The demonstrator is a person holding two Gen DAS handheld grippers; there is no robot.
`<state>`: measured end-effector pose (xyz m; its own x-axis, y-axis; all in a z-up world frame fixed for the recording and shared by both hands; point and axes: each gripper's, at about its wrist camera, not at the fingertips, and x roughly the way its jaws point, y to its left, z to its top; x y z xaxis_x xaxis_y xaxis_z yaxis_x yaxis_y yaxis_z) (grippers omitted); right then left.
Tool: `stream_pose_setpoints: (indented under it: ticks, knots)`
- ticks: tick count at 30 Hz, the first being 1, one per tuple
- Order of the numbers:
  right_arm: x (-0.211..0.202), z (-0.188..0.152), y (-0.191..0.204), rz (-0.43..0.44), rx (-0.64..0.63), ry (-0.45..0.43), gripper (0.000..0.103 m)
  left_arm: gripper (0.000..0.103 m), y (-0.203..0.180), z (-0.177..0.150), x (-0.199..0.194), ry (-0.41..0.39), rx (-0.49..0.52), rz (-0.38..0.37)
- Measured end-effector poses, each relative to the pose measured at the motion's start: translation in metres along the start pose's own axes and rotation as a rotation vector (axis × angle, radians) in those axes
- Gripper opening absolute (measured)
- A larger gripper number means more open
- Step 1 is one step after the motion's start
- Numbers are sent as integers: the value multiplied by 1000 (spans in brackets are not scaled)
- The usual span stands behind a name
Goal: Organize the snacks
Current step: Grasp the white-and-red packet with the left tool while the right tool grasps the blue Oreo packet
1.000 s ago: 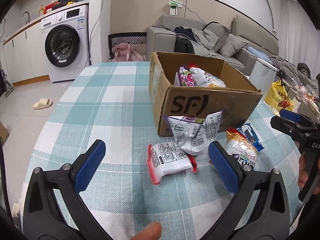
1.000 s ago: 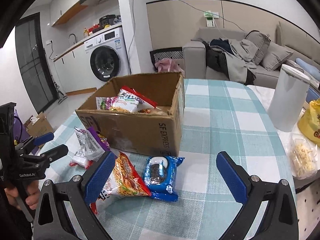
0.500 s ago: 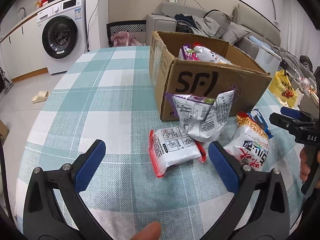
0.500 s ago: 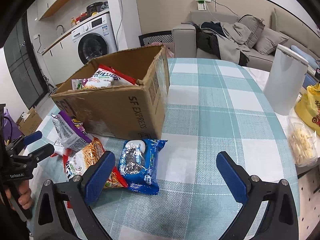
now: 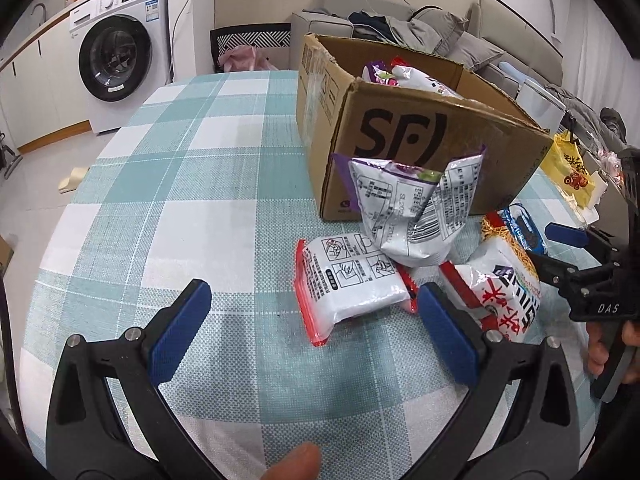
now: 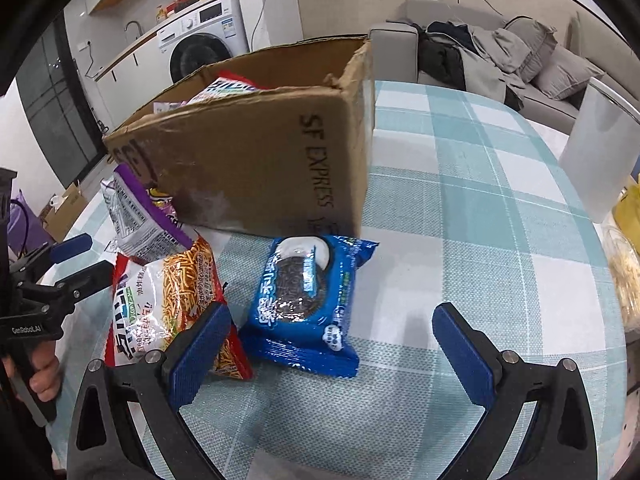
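Observation:
An open cardboard box (image 5: pixel 424 136) (image 6: pixel 260 160) with snack bags inside stands on the checked table. In front of it lie a white-and-red packet (image 5: pixel 348 284), a silver-and-purple bag (image 5: pixel 416 208) (image 6: pixel 140 216) leaning on the box, an orange noodle-snack bag (image 5: pixel 504 284) (image 6: pixel 168 300) and a blue cookie pack (image 6: pixel 308 296) (image 5: pixel 524 228). My left gripper (image 5: pixel 316 336) is open and empty, just short of the white-and-red packet. My right gripper (image 6: pixel 332 356) is open and empty, low over the table just before the blue cookie pack.
A white cylindrical bin (image 6: pixel 596 148) stands at the table's right edge, with a yellow bag (image 5: pixel 572 168) beyond. The table's left half (image 5: pixel 180 184) has bare checked cloth. A washing machine (image 5: pixel 120 52) and a sofa (image 6: pixel 500 60) are behind.
Both grippers have moved forward and lower toward the snacks in front of the box. Both have stayed open and empty.

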<state>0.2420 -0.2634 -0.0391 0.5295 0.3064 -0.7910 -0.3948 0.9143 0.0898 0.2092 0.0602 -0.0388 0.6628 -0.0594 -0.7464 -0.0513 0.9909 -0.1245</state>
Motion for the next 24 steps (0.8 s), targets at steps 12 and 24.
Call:
stream_pose_setpoints:
  ticks: [12, 24]
  knots:
    - [8, 3, -16, -8, 67, 14, 103, 102, 4, 0, 10, 27, -13, -1]
    - [3, 0, -4, -2, 27, -2, 70, 102, 2, -2, 10, 28, 1, 18]
